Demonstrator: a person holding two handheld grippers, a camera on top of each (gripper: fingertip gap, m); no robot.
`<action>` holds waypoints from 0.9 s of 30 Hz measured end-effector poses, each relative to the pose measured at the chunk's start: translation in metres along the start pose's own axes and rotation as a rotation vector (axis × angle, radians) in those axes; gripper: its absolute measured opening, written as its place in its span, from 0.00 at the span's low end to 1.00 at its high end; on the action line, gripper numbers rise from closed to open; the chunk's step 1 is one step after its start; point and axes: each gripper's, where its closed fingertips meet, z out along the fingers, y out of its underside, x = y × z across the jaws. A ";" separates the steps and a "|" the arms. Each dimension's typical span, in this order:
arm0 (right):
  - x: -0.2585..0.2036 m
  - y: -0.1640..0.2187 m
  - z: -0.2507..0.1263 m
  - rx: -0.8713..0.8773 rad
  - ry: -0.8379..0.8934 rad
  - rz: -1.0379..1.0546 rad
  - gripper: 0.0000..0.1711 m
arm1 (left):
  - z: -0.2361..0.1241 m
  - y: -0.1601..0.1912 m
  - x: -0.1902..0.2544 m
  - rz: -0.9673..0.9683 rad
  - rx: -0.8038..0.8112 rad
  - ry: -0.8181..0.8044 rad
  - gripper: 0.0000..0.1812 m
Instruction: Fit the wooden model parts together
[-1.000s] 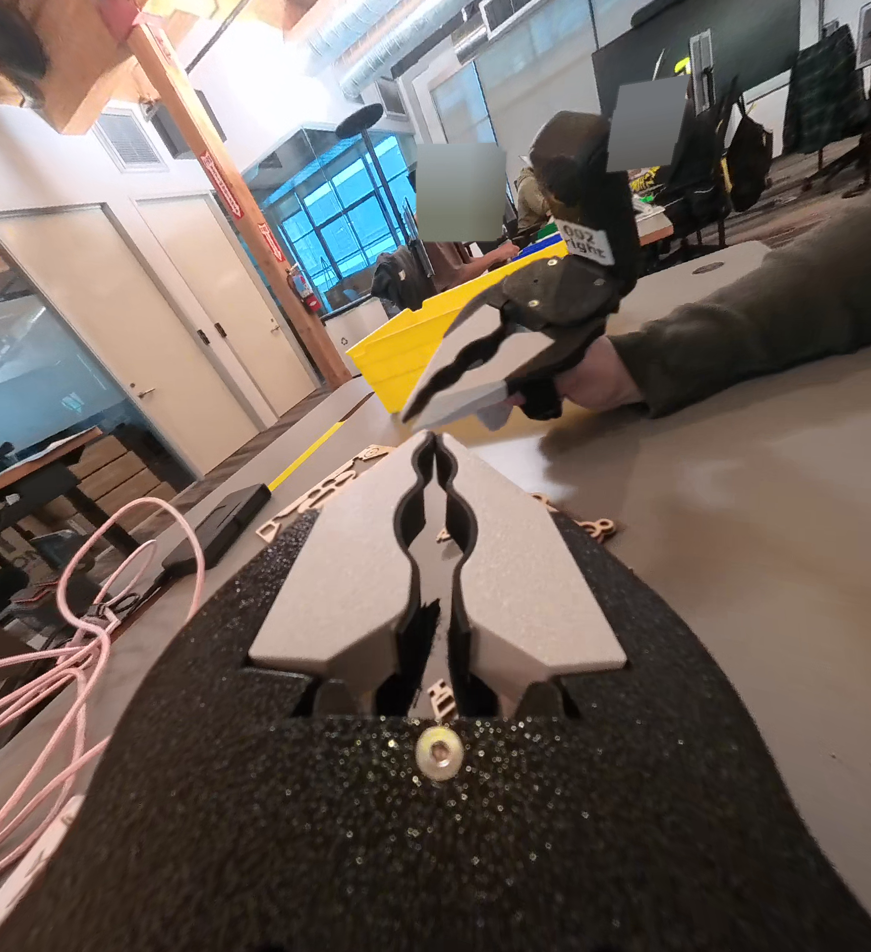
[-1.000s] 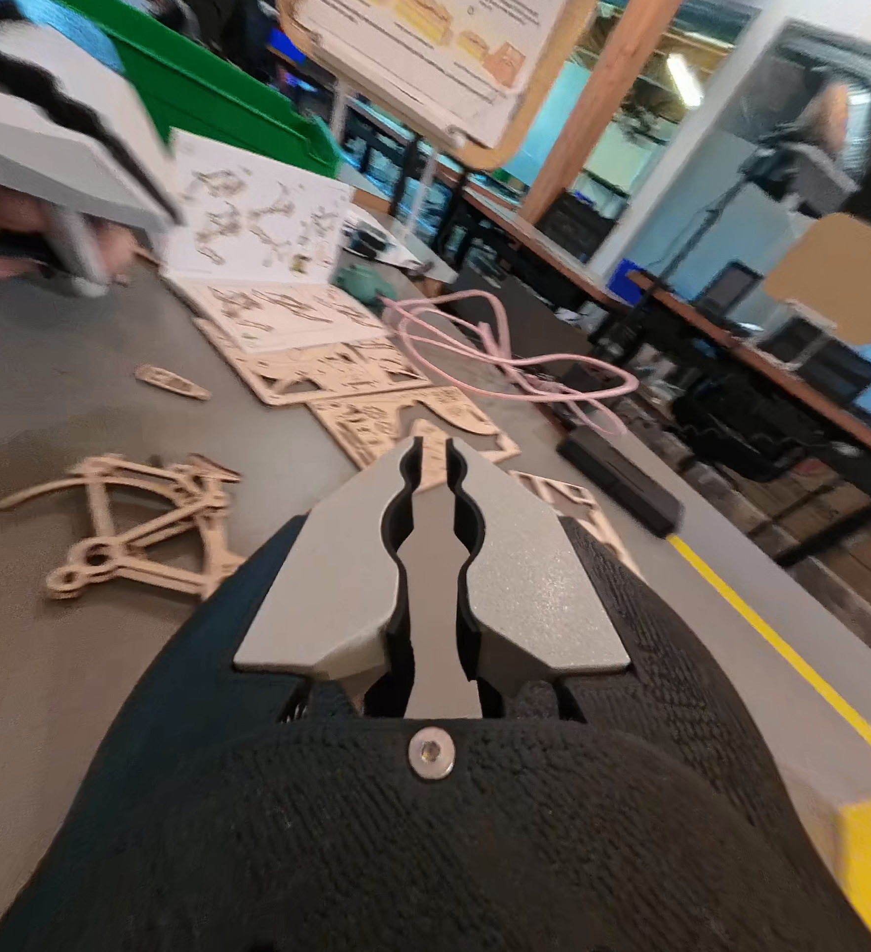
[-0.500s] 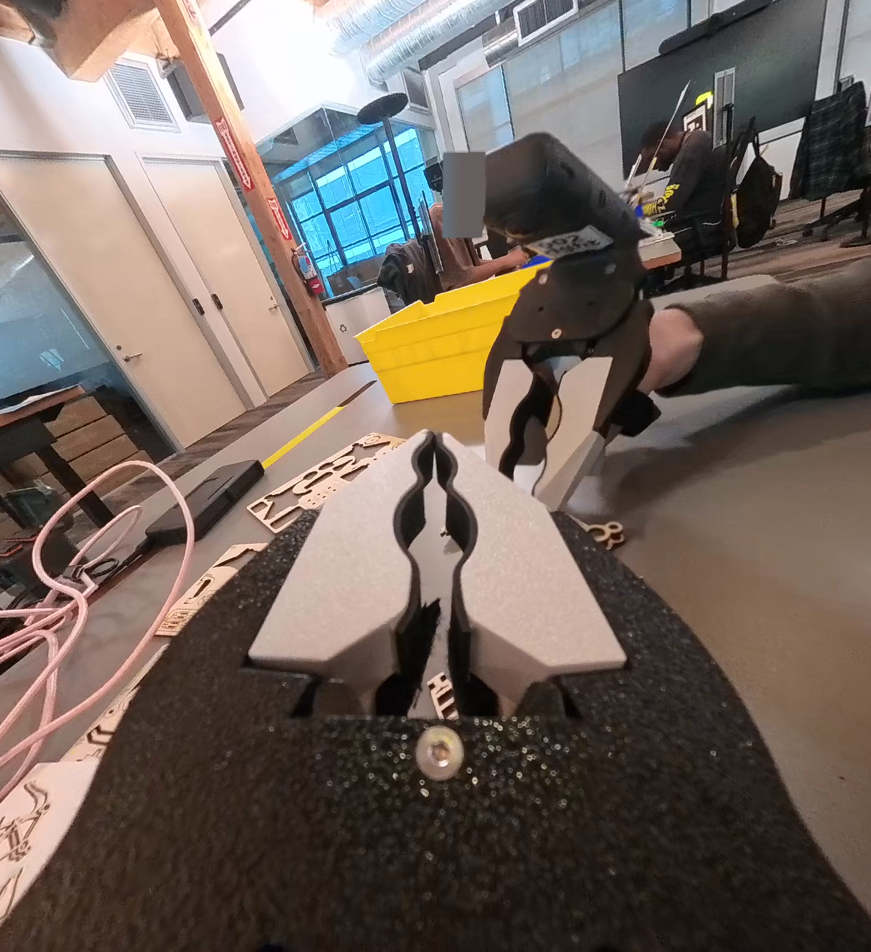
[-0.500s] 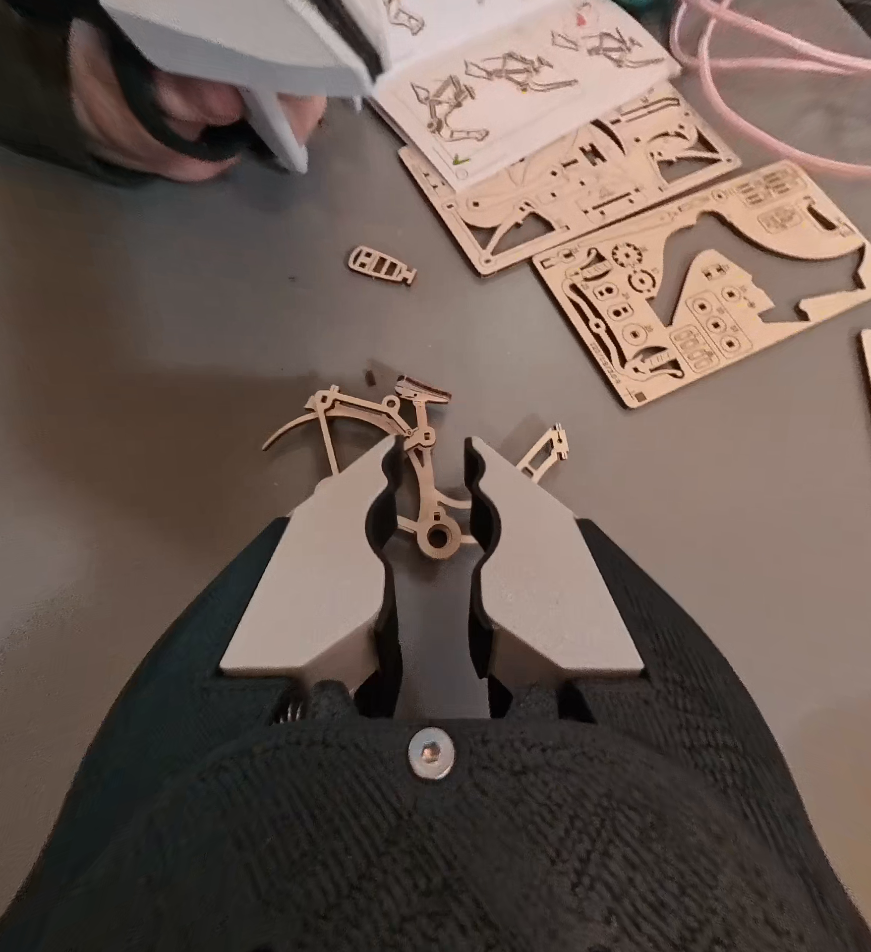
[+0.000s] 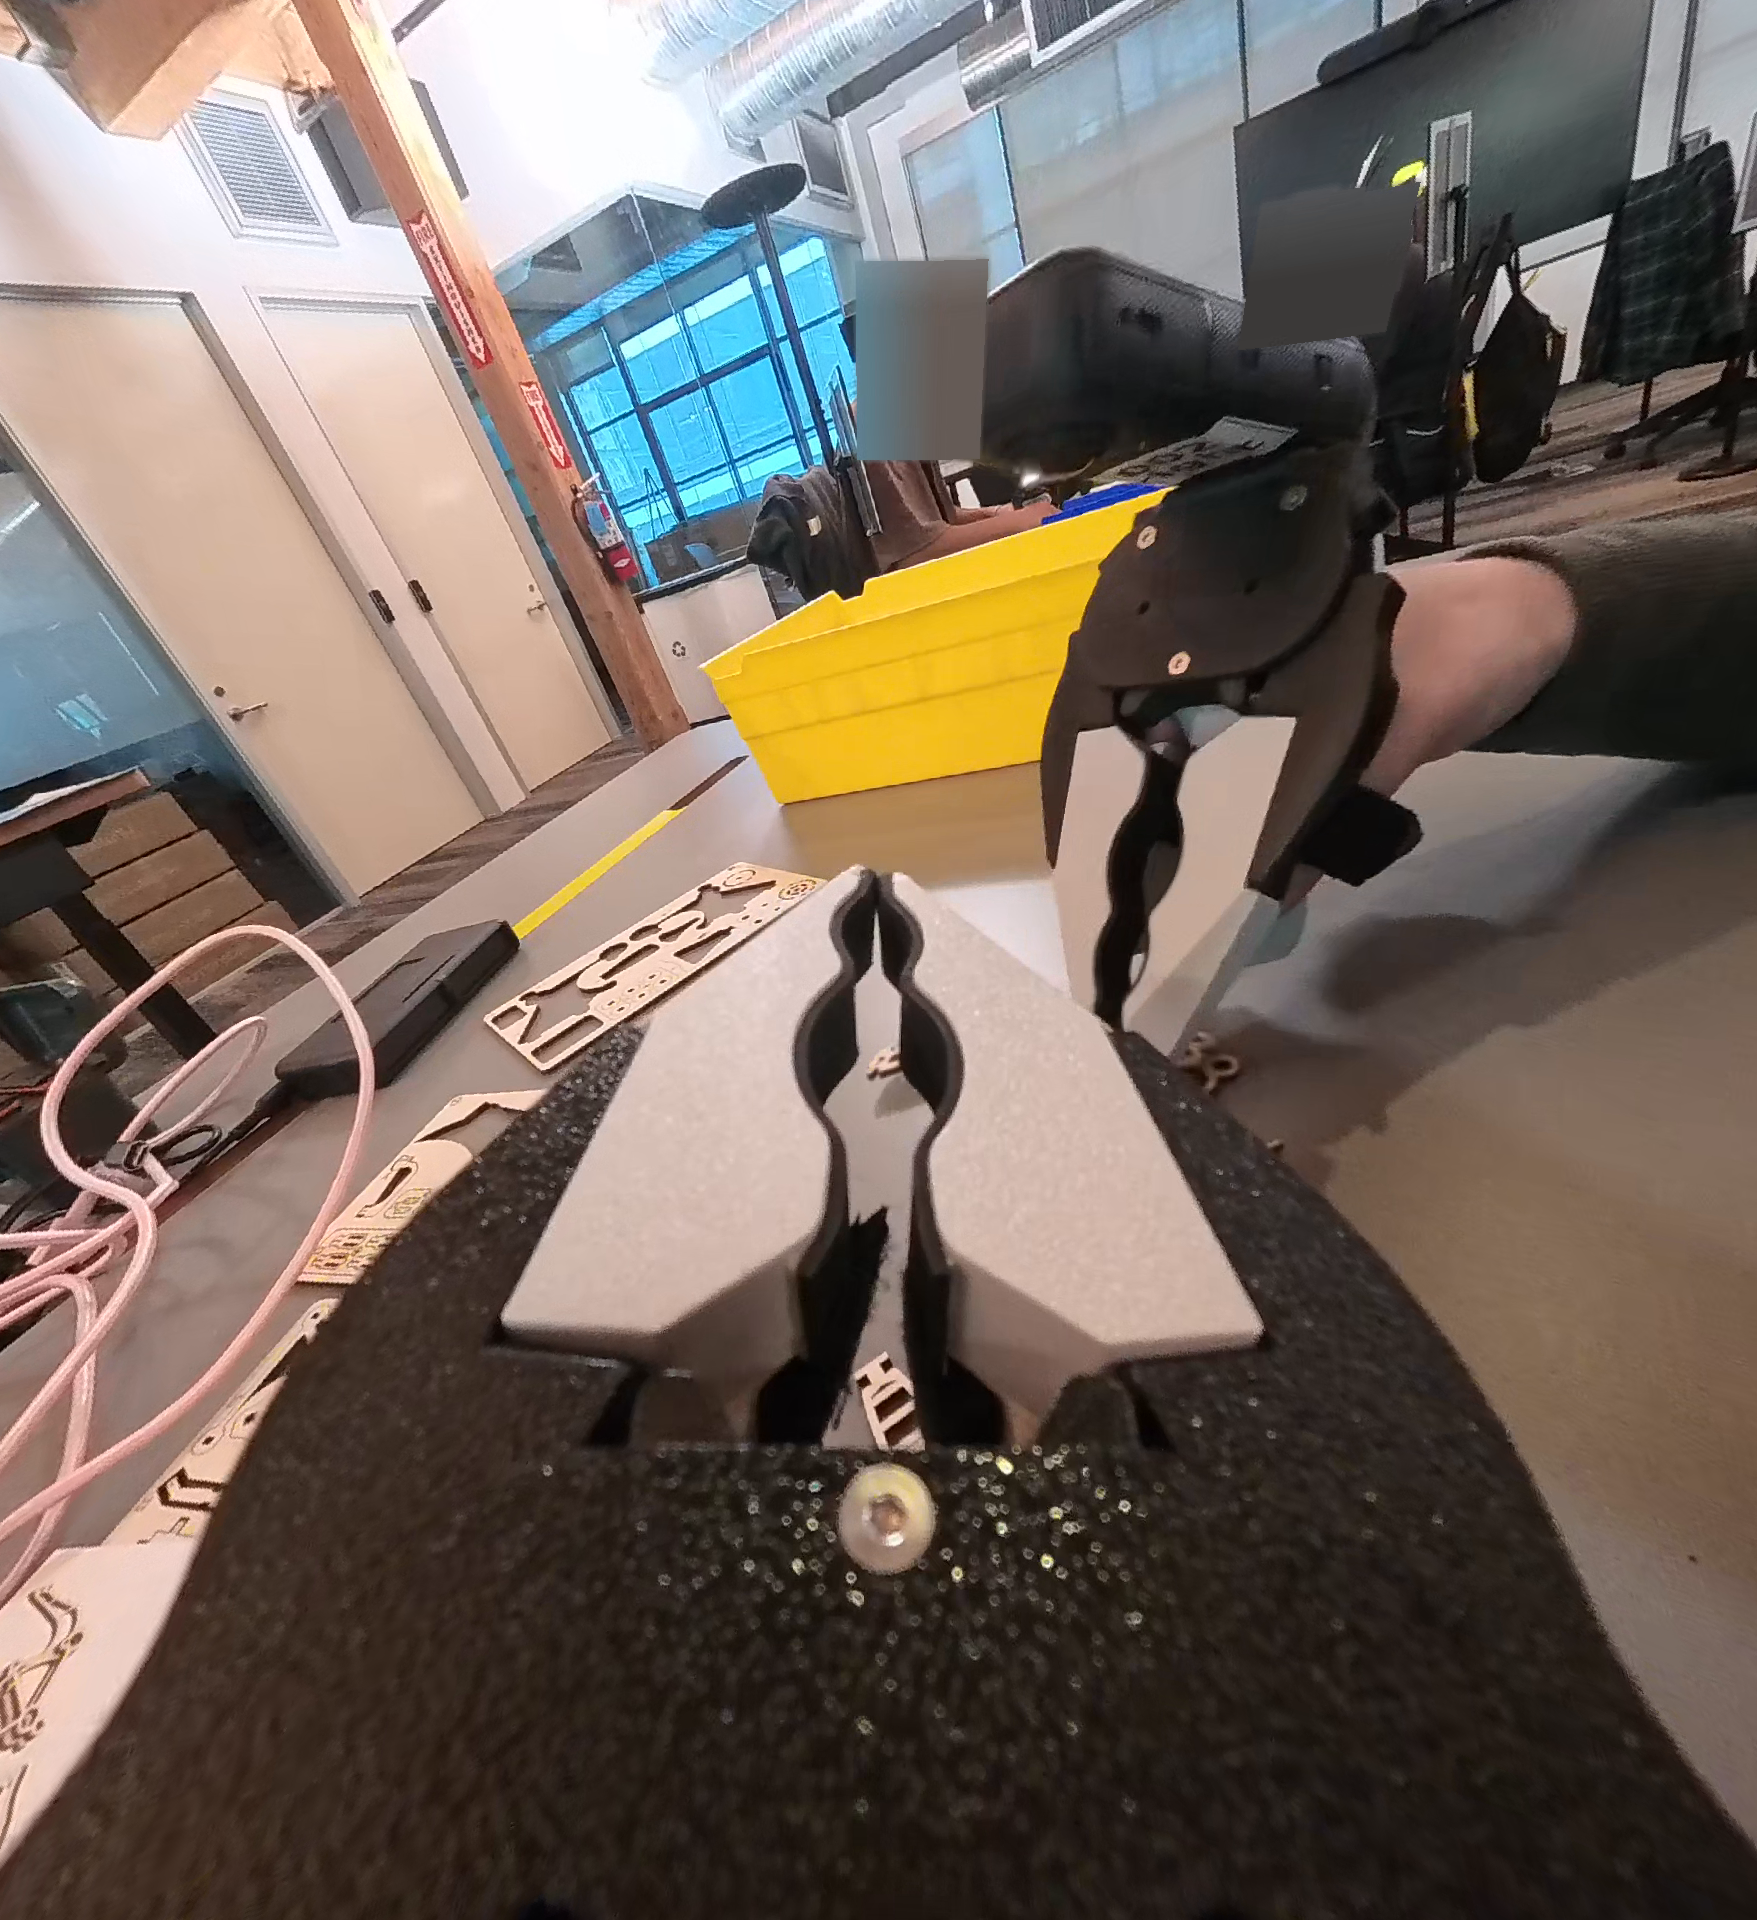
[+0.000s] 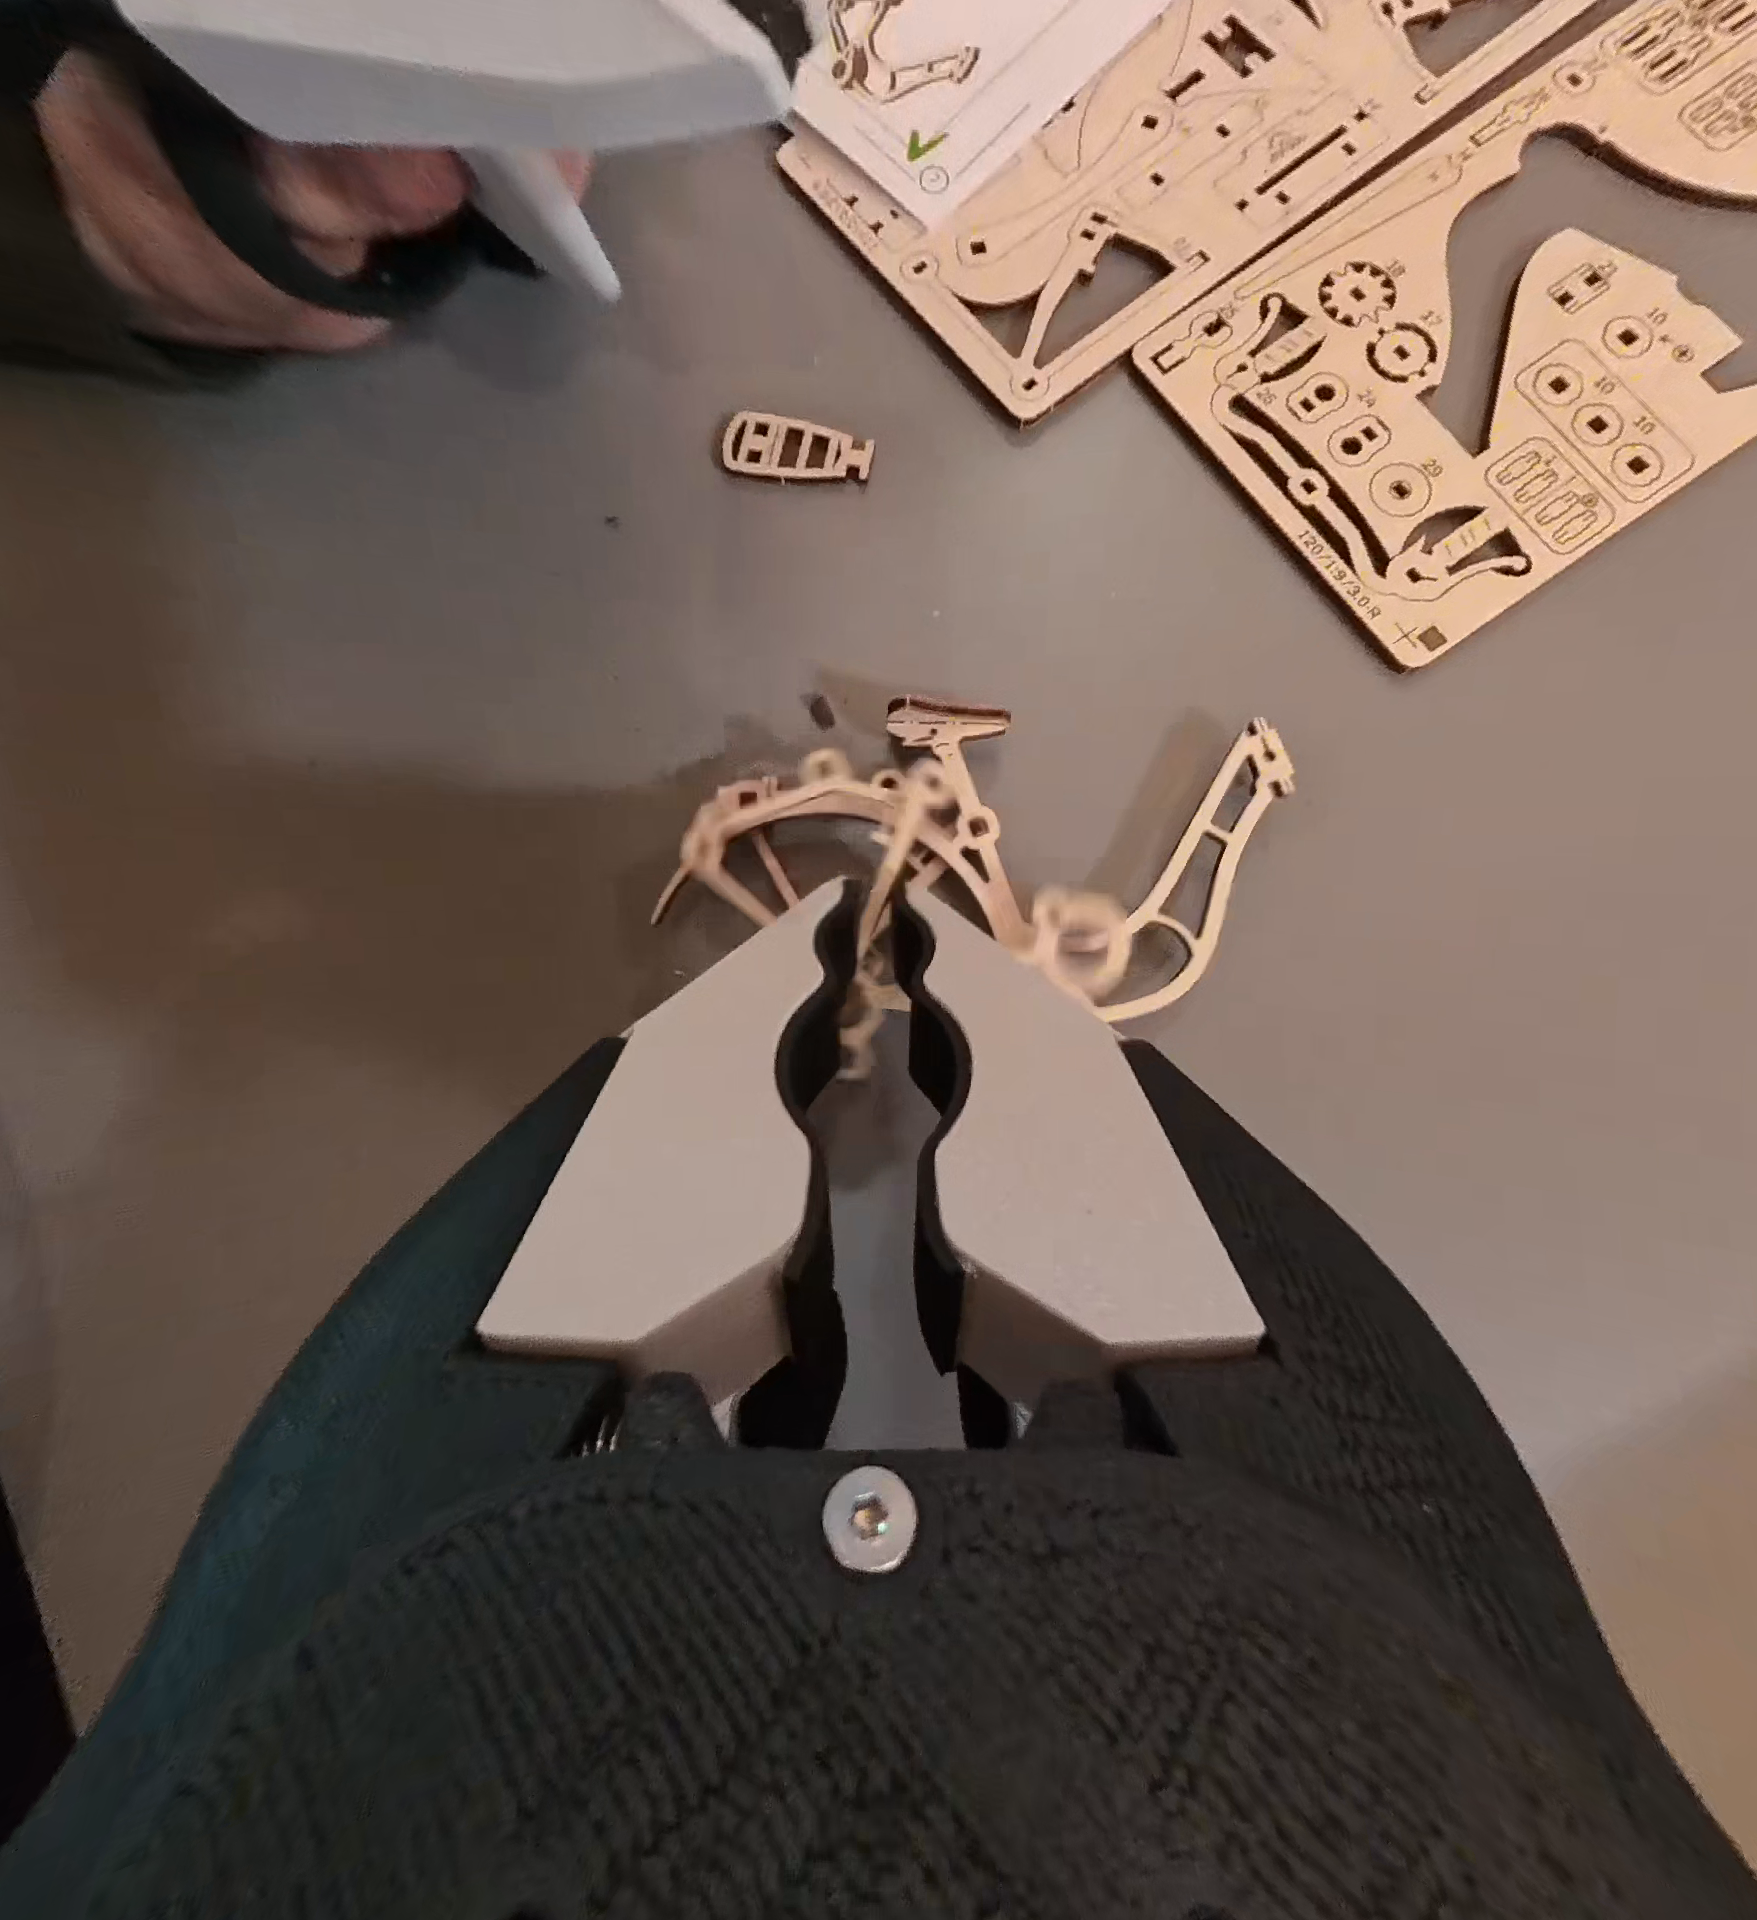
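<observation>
Left wrist view: a yellow bin (image 5: 915,665) is seen on the grey table (image 5: 1580,1195), behind the right gripper (image 5: 1154,935); its contents are hidden by its wall. A white label is seen on the right gripper's body, blurred. Red signs with writing are fixed to a wooden post (image 5: 458,291). Printed marks are noted on the wooden part sheets (image 6: 1476,416) and on the instruction booklet (image 6: 915,94) in the right wrist view.

Left gripper (image 5: 879,904): jaws are closed tip to tip, with only the wavy slot left between them; nothing is seen held at the tips. A small wooden fragment is glimpsed through the slot; whether it is gripped cannot be told. The gripper is held low over the table, beside a pink cable (image 5: 126,1195) and a black flat device (image 5: 406,997).

Right gripper: jaws are nearly closed, pinching a thin strut of the wooden bicycle frame (image 6: 957,852) at the tips. The frame is tilted up from the table, extending forward and right of the jaws. A small loose wooden piece (image 6: 796,449) lies apart, farther ahead to the left. The left gripper's grey finger and the hand (image 6: 219,239) holding it are seen at top left, well clear of the frame.
</observation>
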 end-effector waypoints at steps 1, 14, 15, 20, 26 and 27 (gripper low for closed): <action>0.000 -0.001 -0.001 0.010 -0.007 -0.001 0.01 | 0.000 0.000 0.000 -0.002 0.000 0.001 0.00; 0.060 -0.020 -0.051 0.308 0.205 0.076 0.00 | -0.001 0.000 -0.001 -0.021 0.003 0.002 0.00; 0.065 -0.020 -0.054 0.318 0.238 0.078 0.00 | -0.001 0.000 -0.002 -0.023 0.003 0.001 0.00; 0.076 -0.017 -0.059 0.332 0.289 0.088 0.00 | -0.001 0.001 -0.002 -0.037 0.003 0.002 0.00; 0.077 -0.015 -0.057 0.321 0.298 0.087 0.00 | -0.001 0.001 -0.002 -0.040 0.002 0.003 0.00; 0.077 -0.015 -0.058 0.323 0.297 0.089 0.00 | -0.001 0.002 -0.002 -0.039 0.001 0.004 0.00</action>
